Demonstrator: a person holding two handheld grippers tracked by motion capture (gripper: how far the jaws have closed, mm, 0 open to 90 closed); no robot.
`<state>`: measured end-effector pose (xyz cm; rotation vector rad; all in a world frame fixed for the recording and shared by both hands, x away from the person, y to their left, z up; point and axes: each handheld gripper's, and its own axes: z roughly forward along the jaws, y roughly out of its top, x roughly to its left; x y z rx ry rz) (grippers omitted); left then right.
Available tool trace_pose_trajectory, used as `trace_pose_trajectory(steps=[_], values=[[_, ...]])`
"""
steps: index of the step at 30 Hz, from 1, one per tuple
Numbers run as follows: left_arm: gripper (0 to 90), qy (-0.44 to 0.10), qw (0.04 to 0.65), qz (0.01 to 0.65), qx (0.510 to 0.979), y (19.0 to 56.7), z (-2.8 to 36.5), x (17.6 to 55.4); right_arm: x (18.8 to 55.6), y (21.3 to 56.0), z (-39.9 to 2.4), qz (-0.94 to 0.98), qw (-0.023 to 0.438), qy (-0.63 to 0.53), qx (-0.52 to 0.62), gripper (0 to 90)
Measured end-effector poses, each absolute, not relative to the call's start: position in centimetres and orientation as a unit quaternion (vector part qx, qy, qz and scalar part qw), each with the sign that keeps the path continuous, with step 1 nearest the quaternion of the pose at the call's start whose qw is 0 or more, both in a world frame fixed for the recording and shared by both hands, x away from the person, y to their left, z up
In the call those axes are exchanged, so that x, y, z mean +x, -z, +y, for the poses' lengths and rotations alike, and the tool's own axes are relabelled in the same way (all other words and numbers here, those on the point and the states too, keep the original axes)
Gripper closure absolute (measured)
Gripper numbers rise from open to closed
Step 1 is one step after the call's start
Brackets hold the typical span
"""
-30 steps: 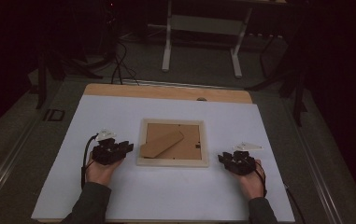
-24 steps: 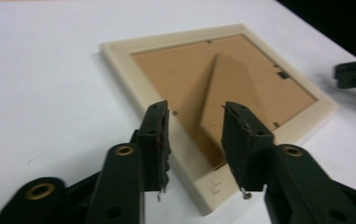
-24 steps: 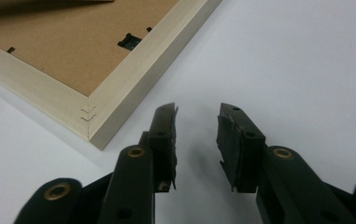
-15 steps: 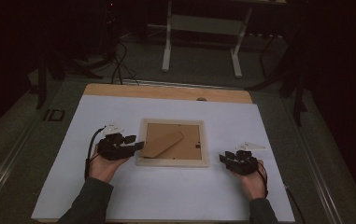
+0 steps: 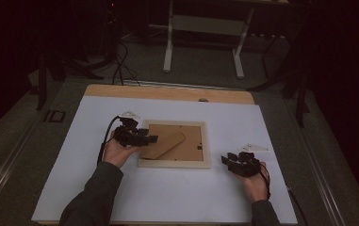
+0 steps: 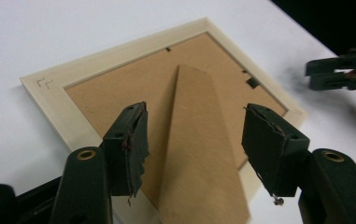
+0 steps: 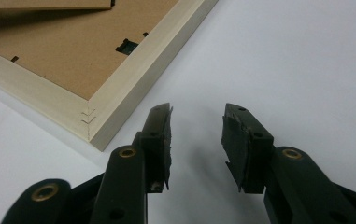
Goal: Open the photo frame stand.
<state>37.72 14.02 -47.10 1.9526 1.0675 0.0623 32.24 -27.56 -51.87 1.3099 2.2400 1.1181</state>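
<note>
A pale wooden picture frame lies face down at the middle of the white table top, its brown backing and folding stand facing up. My left gripper is open over the frame's left edge. In the left gripper view its jaws stand on either side of the stand, above the backing, touching nothing. My right gripper rests open on the table just right of the frame's near right corner. In the right gripper view that corner sits left of the empty gripper.
The white sheet covers the table, with a bare wooden strip along the far edge. Small black clips hold the backing. Beyond the table stand white legs and cables on a dark floor.
My left gripper has moved right from beside the frame to over its left edge, jaws now on either side of the stand. The right gripper has barely moved.
</note>
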Motion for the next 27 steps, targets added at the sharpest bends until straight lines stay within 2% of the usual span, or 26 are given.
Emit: trace_pose_trajectory(steps=[5, 9, 17, 27], values=[[38.6, 0.019, 0.429, 0.445, 0.786, 48.4, 13.7, 39.4, 32.2, 51.9, -27.6, 0.78, 0.158, -0.393, 0.461, 61.1], [42.5, 0.043, 0.423, 0.432, 0.795, 49.1, 13.4, 40.1, 32.3, 52.0, -27.6, 0.78, 0.156, -0.392, 0.462, 60.9], [44.6, 0.062, 0.402, 0.415, 0.814, 49.9, 12.3, 40.6, 32.2, 52.1, -27.5, 0.781, 0.155, -0.392, 0.461, 60.8], [42.9, 0.086, 0.387, 0.402, 0.826, 50.9, 11.4, 40.9, 32.3, 52.2, -27.4, 0.784, 0.152, -0.39, 0.459, 60.8]])
